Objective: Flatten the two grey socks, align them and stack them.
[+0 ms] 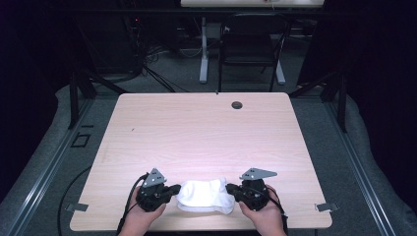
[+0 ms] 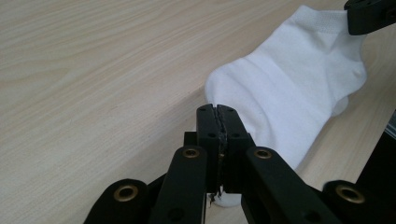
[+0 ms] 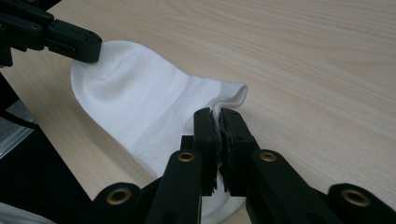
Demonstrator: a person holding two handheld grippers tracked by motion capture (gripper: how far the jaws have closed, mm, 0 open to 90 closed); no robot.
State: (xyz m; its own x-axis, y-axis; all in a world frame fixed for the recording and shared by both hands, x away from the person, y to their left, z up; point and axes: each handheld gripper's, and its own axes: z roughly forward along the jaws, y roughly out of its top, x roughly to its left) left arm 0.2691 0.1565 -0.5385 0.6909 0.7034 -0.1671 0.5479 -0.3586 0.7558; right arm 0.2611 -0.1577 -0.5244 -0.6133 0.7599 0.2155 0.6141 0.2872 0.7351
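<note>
A white sock (image 1: 205, 195) lies at lower centre of the high view, near the counter's (image 1: 196, 132) front edge, stretched between two claws. The left claw (image 1: 173, 190) is clamped on its toe end, the right claw (image 1: 230, 189) on its cuff. Risk: each bite takes little fabric, so pulling apart may slip an end free, or drag the sock off the edge.

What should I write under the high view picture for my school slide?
Two hand-held grippers, left gripper and right gripper, pinch opposite ends of a white sock on a wooden table.
</note>
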